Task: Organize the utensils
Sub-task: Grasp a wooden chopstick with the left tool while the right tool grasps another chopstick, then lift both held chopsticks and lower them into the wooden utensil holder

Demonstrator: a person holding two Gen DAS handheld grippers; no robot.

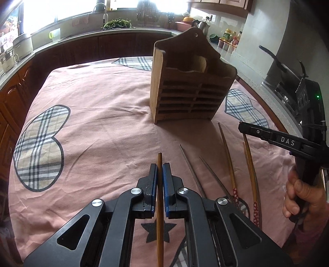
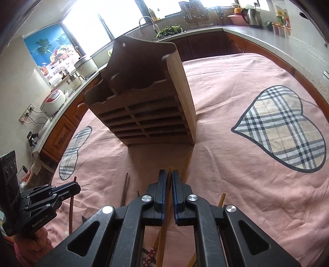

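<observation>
A wooden utensil holder [image 1: 189,82] with slatted front stands on the pink cloth; it also shows in the right wrist view [image 2: 148,98]. My left gripper [image 1: 160,166] is shut on a brown wooden chopstick [image 1: 159,215], held in front of the holder. My right gripper [image 2: 168,174] is shut on another wooden chopstick [image 2: 167,217]; it shows from the side in the left wrist view [image 1: 244,127]. Several more chopsticks lie on the cloth to the right of my left gripper: two thin grey ones [image 1: 189,166] and brown ones with red flowered ends [image 1: 228,156].
The table carries a pink cloth [image 1: 98,123] with plaid hearts [image 1: 39,150]. Kitchen counters with pots [image 1: 20,45], a sink and a kettle [image 2: 251,16] run round the far edges. A stove with a pan [image 1: 283,69] is at the right.
</observation>
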